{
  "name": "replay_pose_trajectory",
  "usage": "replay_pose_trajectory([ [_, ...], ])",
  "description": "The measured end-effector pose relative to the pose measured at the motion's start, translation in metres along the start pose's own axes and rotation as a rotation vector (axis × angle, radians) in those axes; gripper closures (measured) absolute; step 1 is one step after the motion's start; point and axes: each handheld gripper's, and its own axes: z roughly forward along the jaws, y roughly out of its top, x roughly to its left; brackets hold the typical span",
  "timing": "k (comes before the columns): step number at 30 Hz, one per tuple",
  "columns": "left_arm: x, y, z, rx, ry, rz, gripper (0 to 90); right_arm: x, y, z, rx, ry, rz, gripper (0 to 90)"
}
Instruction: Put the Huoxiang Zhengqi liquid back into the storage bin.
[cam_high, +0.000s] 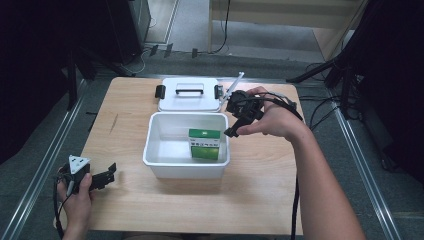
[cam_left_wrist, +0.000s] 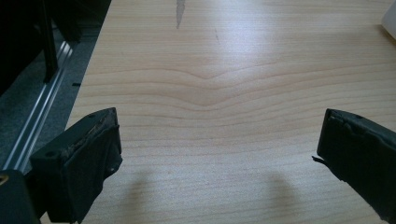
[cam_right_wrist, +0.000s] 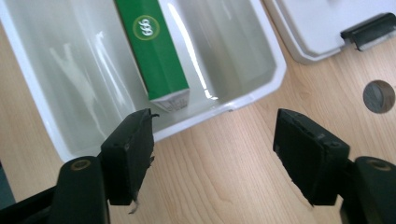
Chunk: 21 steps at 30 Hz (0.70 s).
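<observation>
One green box (cam_high: 204, 144) half hidden, tub (cam_high: 152, 160)

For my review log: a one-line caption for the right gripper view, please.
Open right gripper beside the white bin holding a green box.

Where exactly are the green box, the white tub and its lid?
green box (cam_high: 204, 144), high view, on its front face.
white tub (cam_high: 186, 167), high view, on its near wall.
lid (cam_high: 187, 102), high view, on its flat top, below the handle.

Green-and-white box (cam_high: 204, 144), white bin (cam_high: 186, 167), white lid (cam_high: 189, 101) with seemingly black latches, pale wood-grain table (cam_high: 260, 200).
</observation>
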Motion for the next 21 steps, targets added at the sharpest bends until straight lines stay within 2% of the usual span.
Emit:
replay_pose_trajectory([
  [12,0.0,0.0,0.0,0.0,0.002,0.001,0.5,-0.009,-0.034,-0.002,-0.097,-0.067,0.136,25.4],
  [21,0.0,0.0,0.0,0.0,0.0,0.0,0.5,-0.011,-0.056,0.002,-0.139,-0.091,0.206,24.6],
])
